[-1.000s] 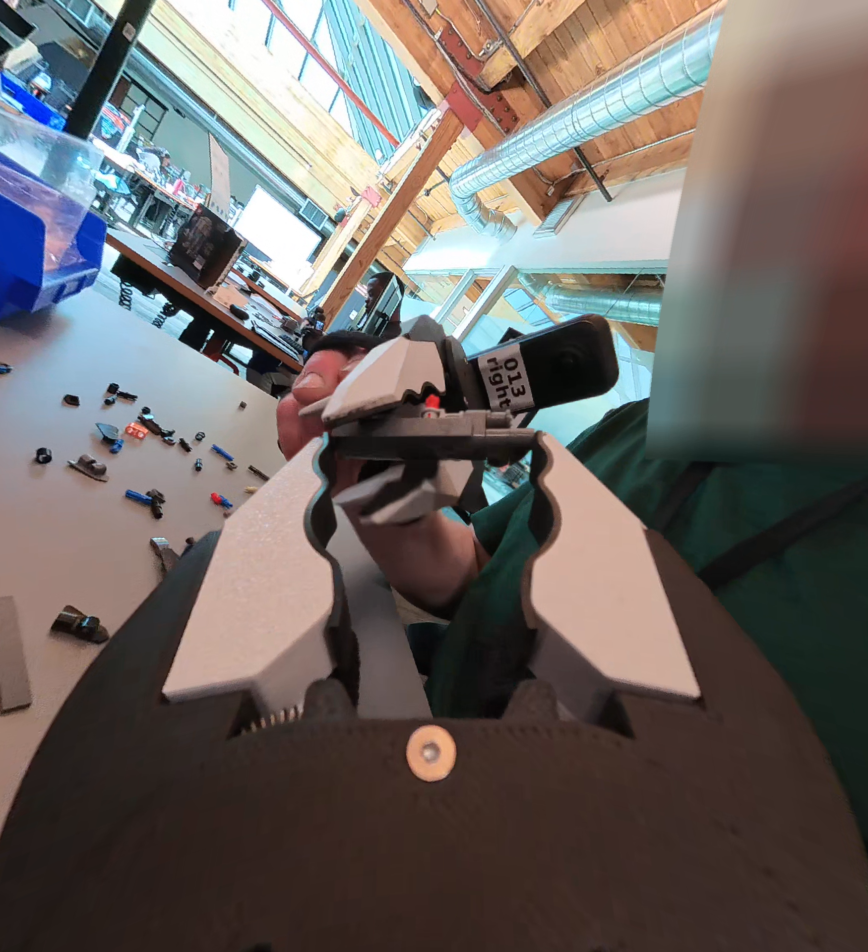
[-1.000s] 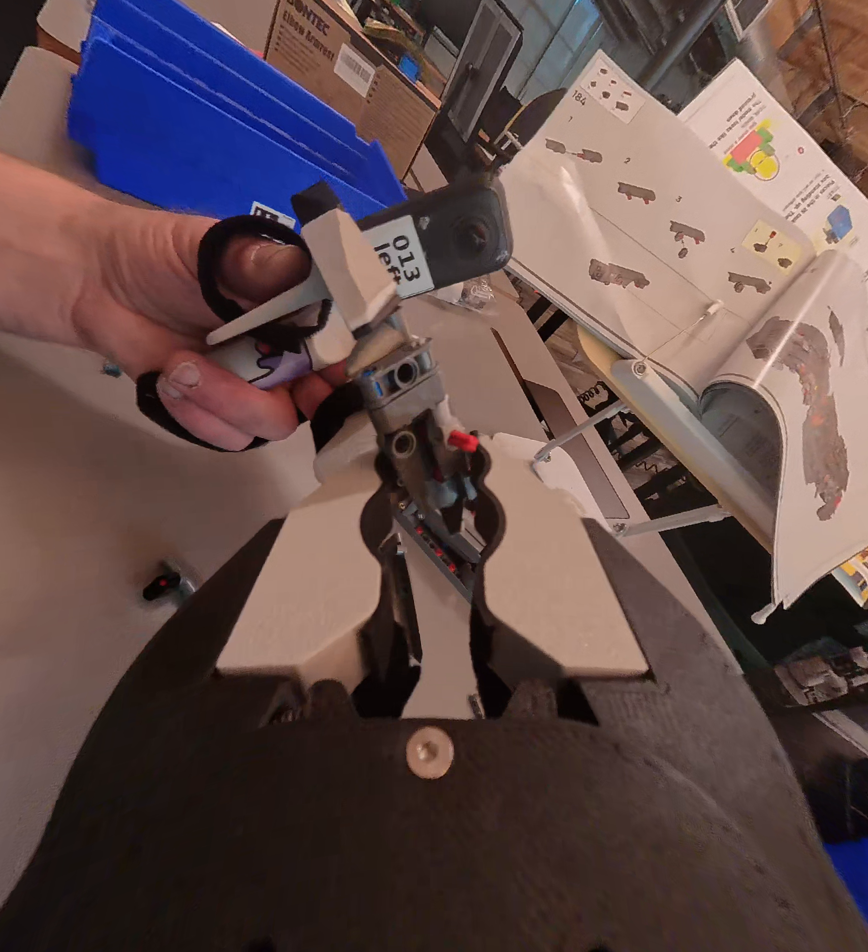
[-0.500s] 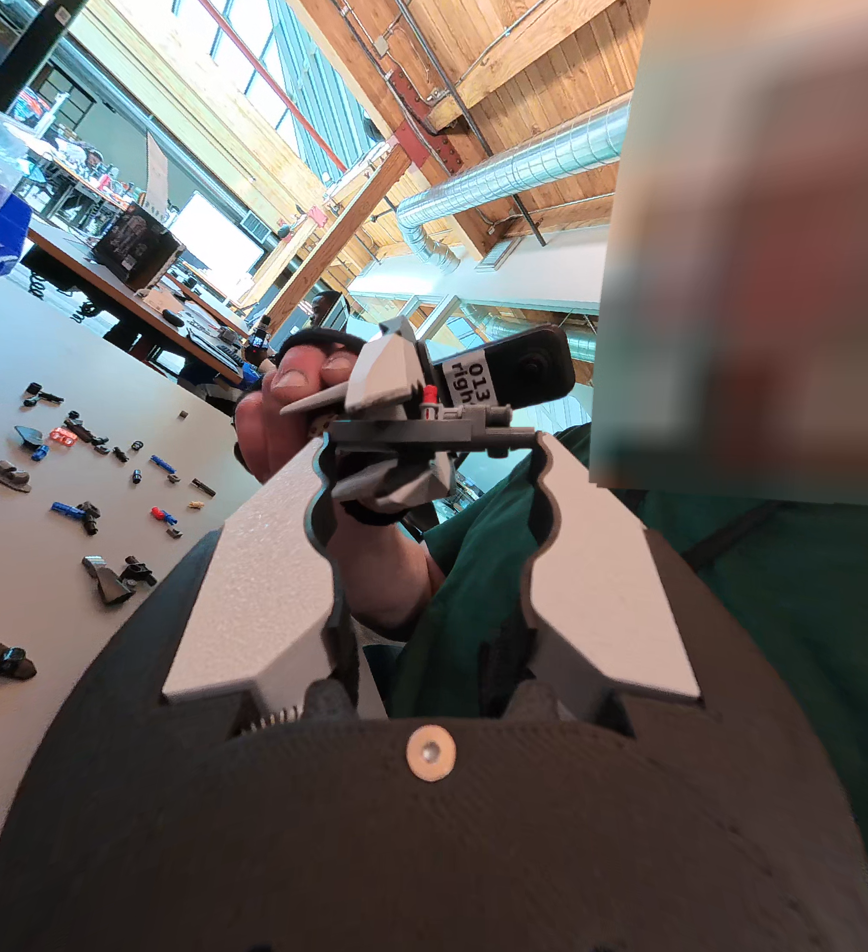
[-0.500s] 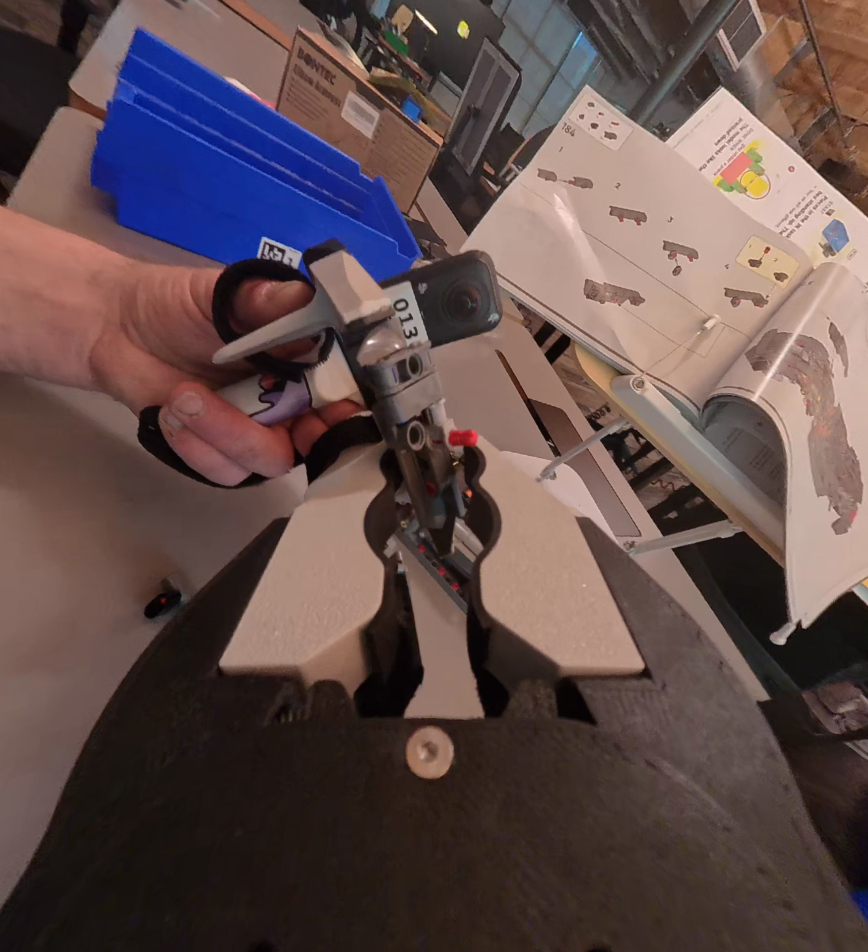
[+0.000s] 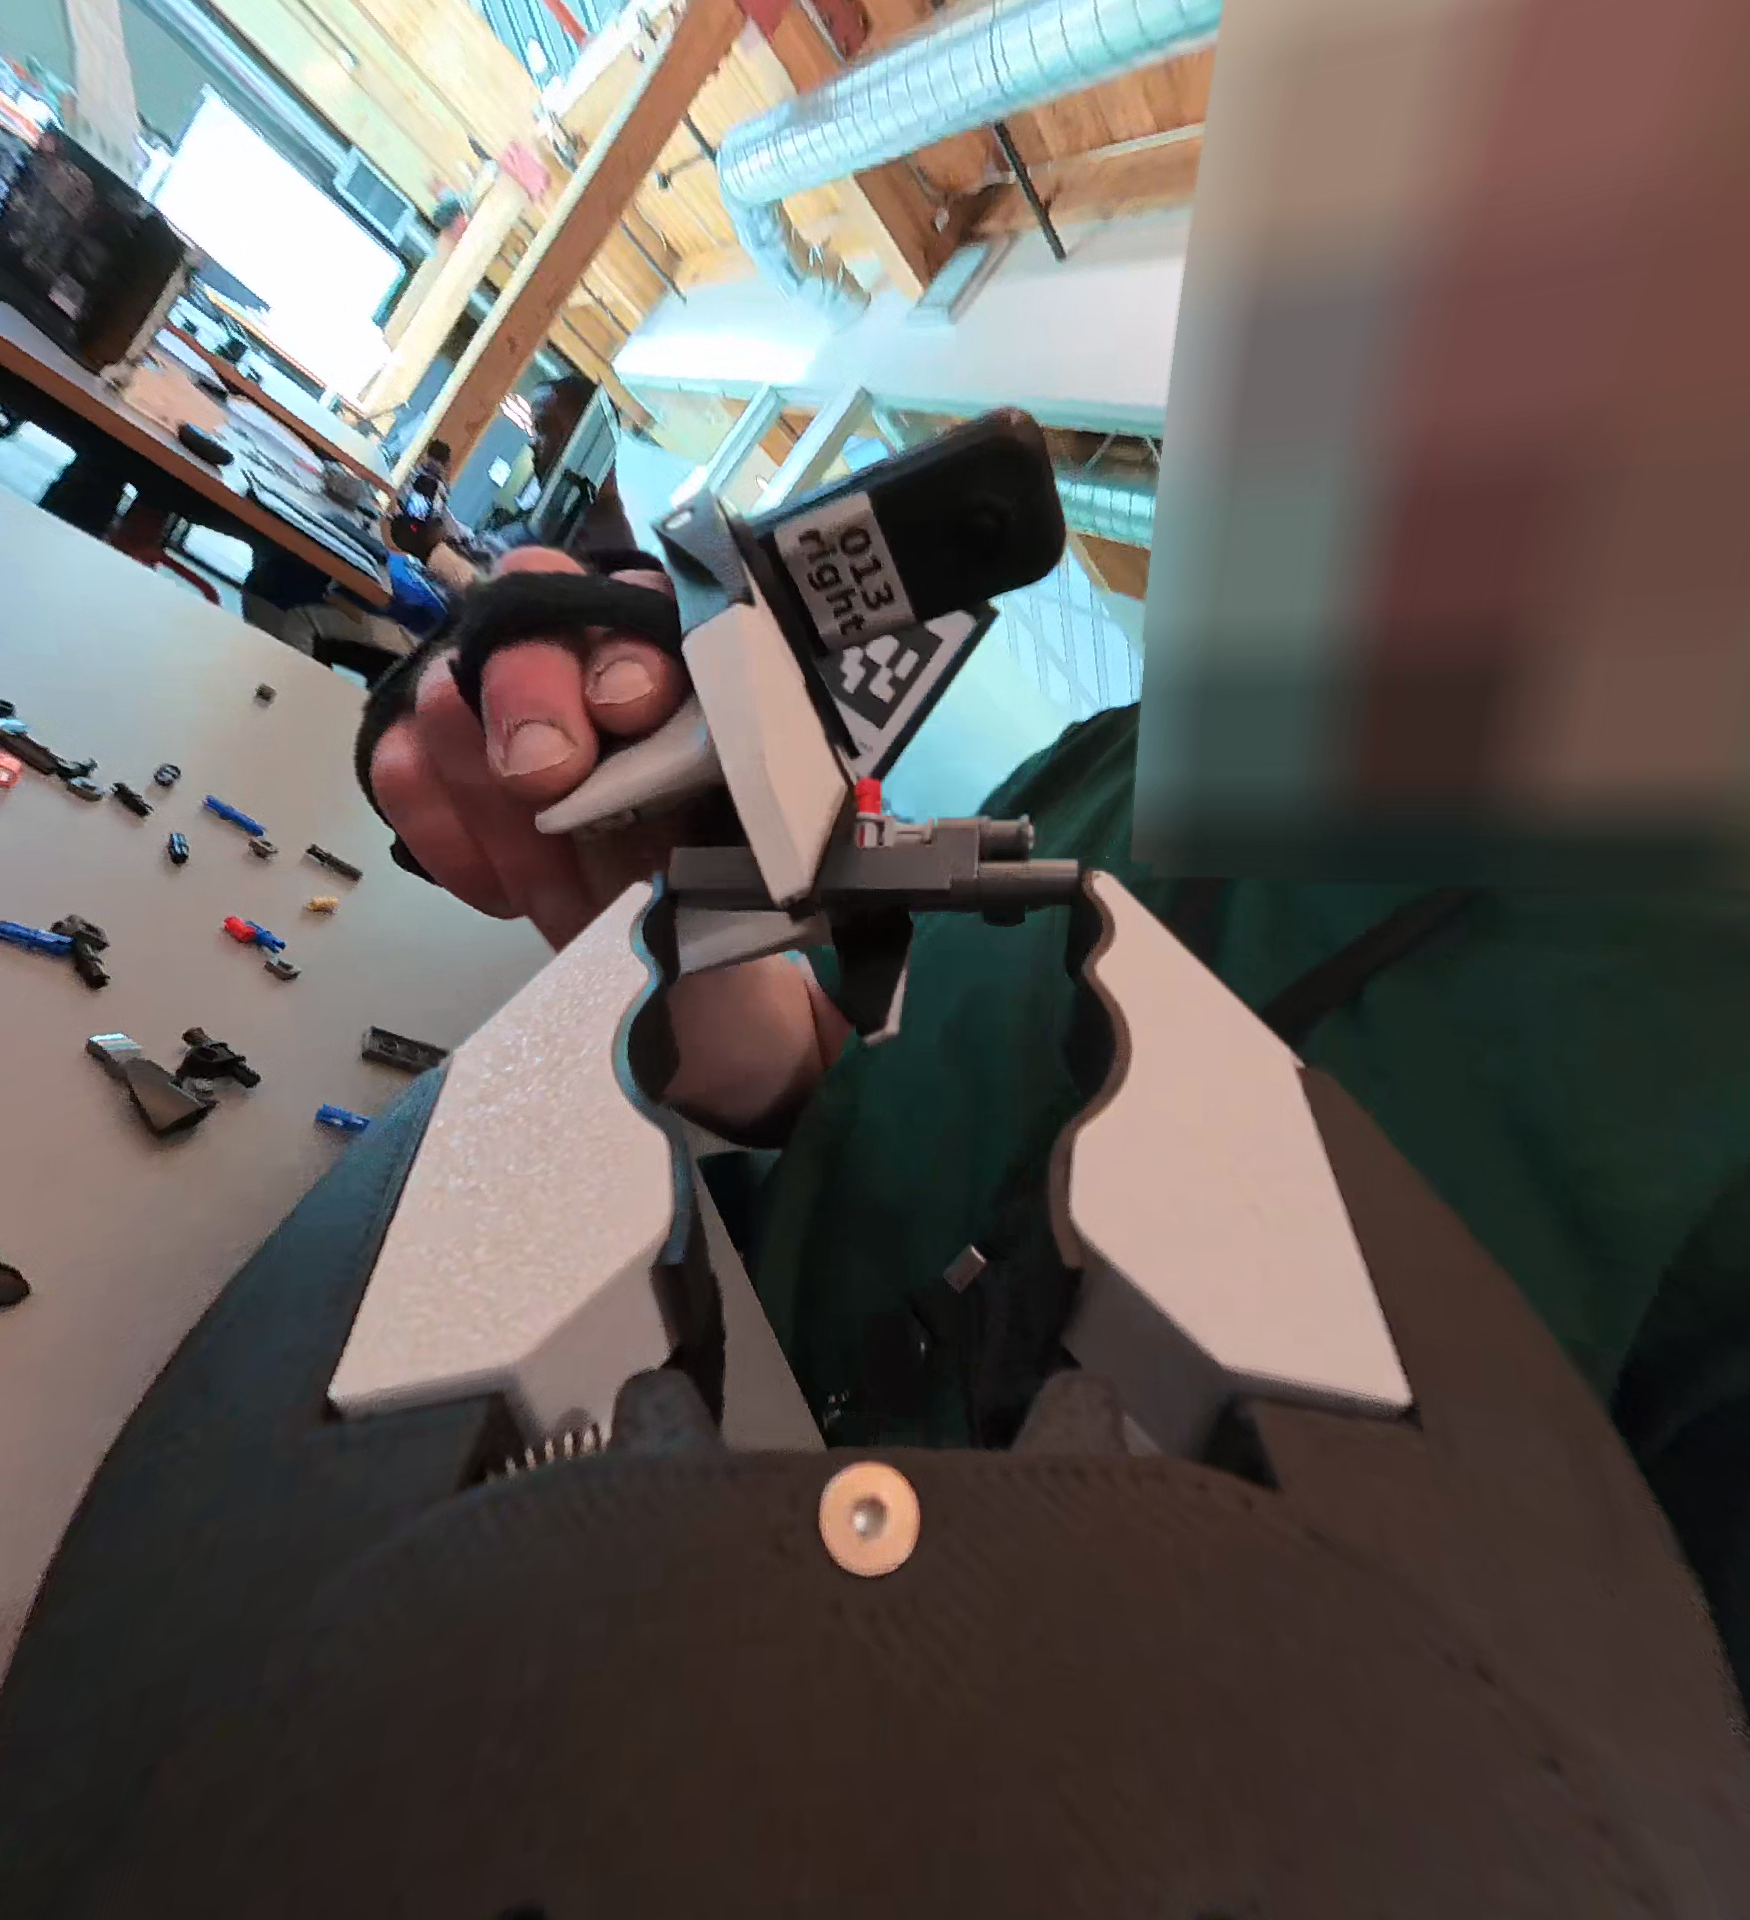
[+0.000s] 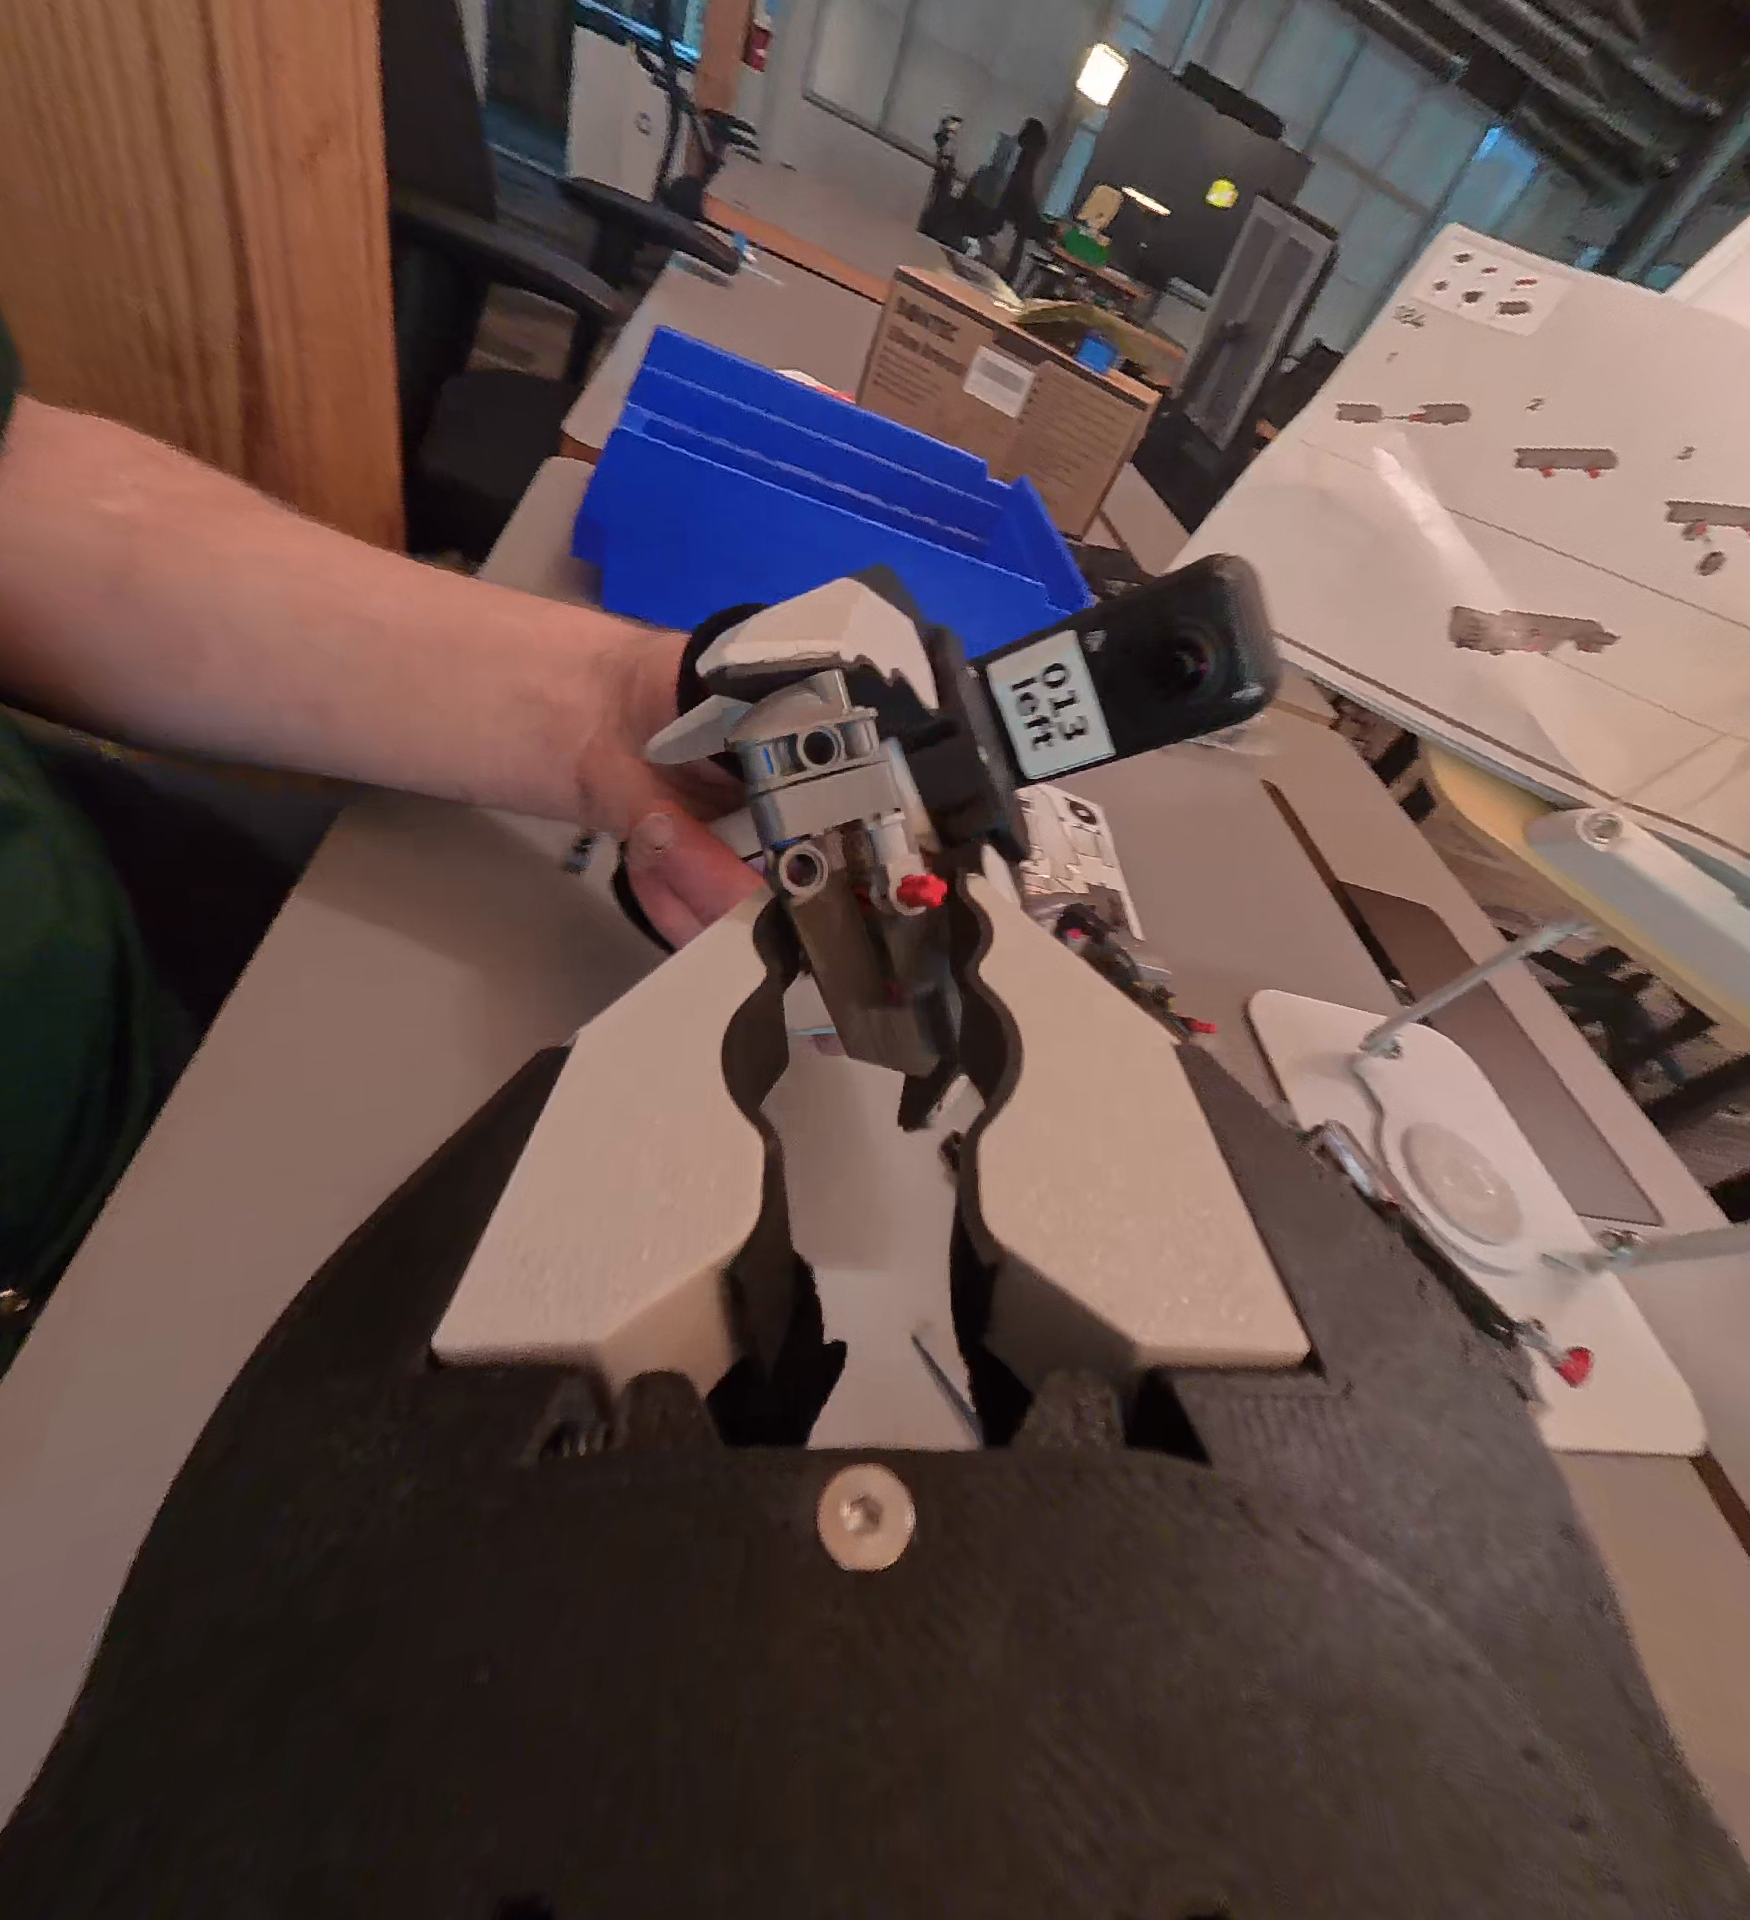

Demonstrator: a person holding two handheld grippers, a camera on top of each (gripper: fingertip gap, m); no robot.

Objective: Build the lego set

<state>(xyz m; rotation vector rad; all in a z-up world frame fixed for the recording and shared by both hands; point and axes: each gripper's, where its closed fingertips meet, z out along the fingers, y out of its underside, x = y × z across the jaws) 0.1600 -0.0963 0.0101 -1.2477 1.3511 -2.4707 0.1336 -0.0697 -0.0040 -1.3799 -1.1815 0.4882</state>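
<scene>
Between the tips of the left claw (image 5: 866, 904) the lego assembly (image 5: 892, 878) lies crosswise, and the claw is spread wide with one end of the grey piece at each fingertip, apparently clamping it end to end, though contact at the left tip is hard to judge. Half a second ago the right claw (image 6: 866, 914) sat level behind the assembly. Now it has rolled, so its camera stands above and to the right of the assembly, and the hand (image 5: 518, 769) holding it looms larger to the assembly's left. The right wrist view has swung too. The blue bins (image 6: 798, 520) now sit straight behind the assembly, the instruction book (image 6: 1525, 520) has slid off to its right, and a wooden post (image 6: 175, 260) has come in on its far left. From the left wrist, the assembly's long axis runs flat from side to side, with its thin axle end toward the right fingertip and the red pin (image 5: 866, 798) pointing up. From the right wrist it runs away from the camera, round hub end farthest and leaning slightly left, with the pin sticking out to the right. The right claw is drawn close and pinches the assembly across its width. Loose pieces (image 5: 71, 935) lie scattered on the tabletop (image 5: 123, 1195), well to the left of the assembly.
</scene>
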